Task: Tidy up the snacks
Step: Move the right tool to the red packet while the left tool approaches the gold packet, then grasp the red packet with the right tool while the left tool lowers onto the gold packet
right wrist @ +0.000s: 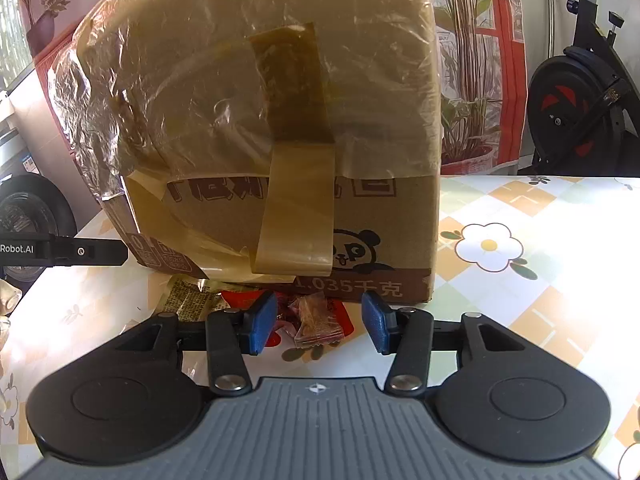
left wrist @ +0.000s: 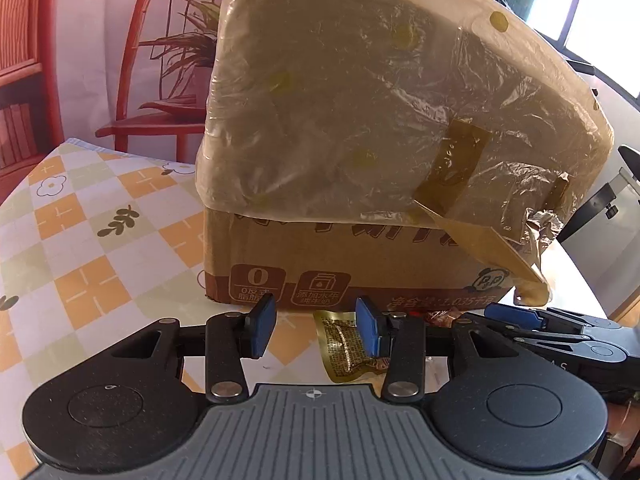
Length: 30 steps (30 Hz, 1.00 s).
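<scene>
A tall cardboard box (left wrist: 360, 264) wrapped in crinkled plastic and brown tape stands on the checked tablecloth (left wrist: 100, 240), right in front of both grippers. My left gripper (left wrist: 316, 328) is open just short of the box's base. A gold snack packet (left wrist: 340, 344) lies on the cloth by its right finger. My right gripper (right wrist: 320, 326) is open too, with a small clear-wrapped snack (right wrist: 316, 316) on the cloth between its blue pads, which do not touch it. Under that snack lies a red packet (right wrist: 344, 316), and a printed gold packet (right wrist: 188, 296) lies to the left.
The right gripper (left wrist: 504, 318) shows at the right edge of the left wrist view. The left gripper's side bar (right wrist: 80, 250) shows at the left of the right wrist view. An exercise bike (right wrist: 576, 100) and potted plants (right wrist: 468, 80) stand behind the table.
</scene>
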Motion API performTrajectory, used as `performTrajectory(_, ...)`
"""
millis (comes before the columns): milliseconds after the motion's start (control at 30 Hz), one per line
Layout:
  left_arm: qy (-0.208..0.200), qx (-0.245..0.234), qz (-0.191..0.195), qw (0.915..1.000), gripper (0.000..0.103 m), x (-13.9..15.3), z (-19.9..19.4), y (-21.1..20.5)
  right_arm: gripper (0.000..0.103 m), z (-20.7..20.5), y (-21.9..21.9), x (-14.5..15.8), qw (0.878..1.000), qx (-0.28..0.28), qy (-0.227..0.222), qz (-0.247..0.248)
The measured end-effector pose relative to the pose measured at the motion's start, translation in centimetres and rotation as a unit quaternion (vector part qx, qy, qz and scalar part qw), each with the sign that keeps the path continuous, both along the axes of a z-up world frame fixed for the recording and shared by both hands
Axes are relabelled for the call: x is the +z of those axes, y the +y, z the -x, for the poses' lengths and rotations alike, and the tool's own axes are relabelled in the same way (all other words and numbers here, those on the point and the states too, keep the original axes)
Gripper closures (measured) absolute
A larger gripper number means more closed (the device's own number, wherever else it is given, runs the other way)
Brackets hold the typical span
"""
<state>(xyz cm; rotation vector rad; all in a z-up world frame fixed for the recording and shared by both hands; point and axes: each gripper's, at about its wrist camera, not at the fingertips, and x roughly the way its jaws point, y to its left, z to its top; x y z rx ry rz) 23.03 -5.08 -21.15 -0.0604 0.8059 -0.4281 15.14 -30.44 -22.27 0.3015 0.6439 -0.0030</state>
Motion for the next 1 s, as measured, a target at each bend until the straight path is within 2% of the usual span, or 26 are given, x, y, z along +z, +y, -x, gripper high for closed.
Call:
performTrajectory(133,0.008,-0.005,-0.01,0.9999,0.057,-1.0,0.0,-0.9,0.04,-0.9,1.1,-0.8,1.0,-0.015,0.014,0.01)
performTrajectory(233,0.015,-0.005,-0.017,0.9997,0.057,-1.7,-0.4,-1.3,0.039,-1.2,2.1,-1.2,0.999,-0.016,0.015,0.041)
performTrajectory(300,0.019,-0.006,-0.019,0.9996,0.057,-2.1,-0.7,-1.4,0.041,-1.2,2.5,-1.3,0.999,-0.008,0.018,0.047)
performTrajectory(333,0.02,-0.008,-0.019,0.9996,0.057,-2.3,-0.7,-1.5,0.045,-1.0,2.5,-1.3,0.999,-0.003,0.017,0.048)
performTrajectory(600,0.04,-0.028,-0.028,0.9984,0.057,-3.9,-0.7,-2.9,0.05,1.9,1.9,-2.1,1.0,0.015,0.01,0.021)
performTrajectory(667,0.034,-0.029,-0.037,0.9983,0.057,-4.1,-0.7,-3.3,0.051,2.4,1.8,-2.3,1.0,0.018,0.01,0.02)
performTrajectory(700,0.033,-0.031,-0.042,0.9981,0.058,-4.1,-0.7,-3.6,0.051,2.8,1.9,-2.2,1.0,0.021,0.01,0.02)
performTrajectory(767,0.029,-0.037,-0.055,0.9974,0.069,-4.1,-0.8,-4.2,0.051,2.9,2.1,-2.1,0.999,0.026,0.011,0.022)
performTrajectory(867,0.021,-0.046,-0.067,0.9965,0.078,-3.9,-0.2,-4.7,0.052,2.8,2.1,-1.8,0.999,0.027,0.008,0.02)
performTrajectory(1000,0.016,-0.056,-0.086,0.9946,0.083,-3.8,0.9,-5.1,0.057,3.1,3.0,-1.5,0.999,0.027,0.006,0.018)
